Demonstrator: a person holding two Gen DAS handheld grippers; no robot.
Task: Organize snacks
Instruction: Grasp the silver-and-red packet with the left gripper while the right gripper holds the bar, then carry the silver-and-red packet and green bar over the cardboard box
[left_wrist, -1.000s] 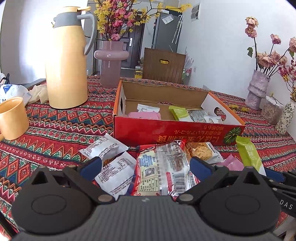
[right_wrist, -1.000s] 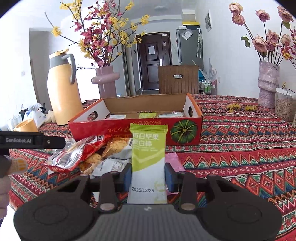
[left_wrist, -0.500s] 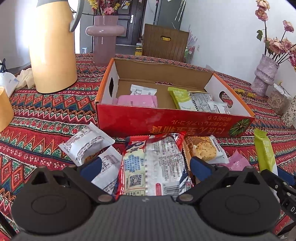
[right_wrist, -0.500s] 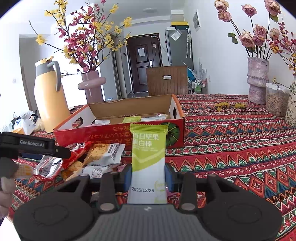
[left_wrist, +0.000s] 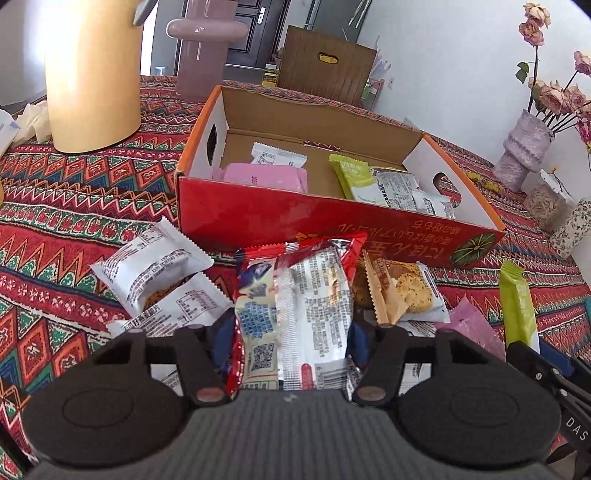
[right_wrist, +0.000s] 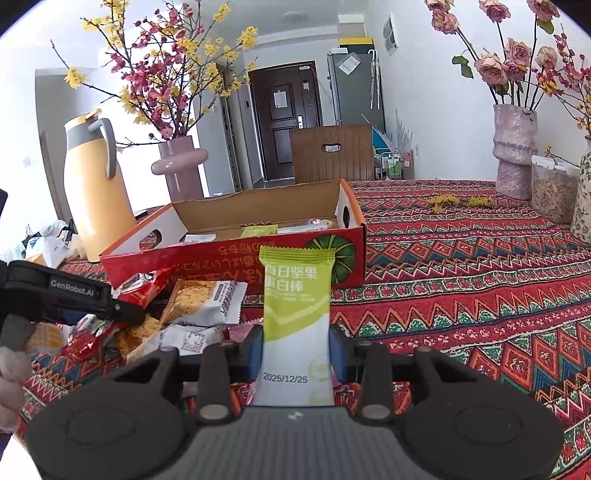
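A red cardboard box (left_wrist: 295, 221) stands open on the patterned cloth, with a pink pack (left_wrist: 266, 177), a green bar (left_wrist: 354, 177) and white packets inside. Loose snacks lie in front of it. My left gripper (left_wrist: 291, 343) is closing on a red and silver packet (left_wrist: 295, 302), and its blue pads touch both long edges. Beside it lie white packets (left_wrist: 155, 269) and a biscuit pack (left_wrist: 402, 291). My right gripper (right_wrist: 295, 354) is shut on an upright green nut bar (right_wrist: 295, 306), right of the pile and short of the box (right_wrist: 207, 258).
A yellow thermos jug (left_wrist: 92, 81) and a mauve vase (left_wrist: 203, 48) stand behind the box at the left. A pink-grey vase (right_wrist: 513, 147) and a clear container (right_wrist: 550, 192) stand at the far right. A wooden chair back (right_wrist: 332, 151) rises beyond the table.
The left gripper's jaws have come in from wide apart onto the red and silver packet, and its view has tipped down toward the box. The right gripper keeps the green bar.
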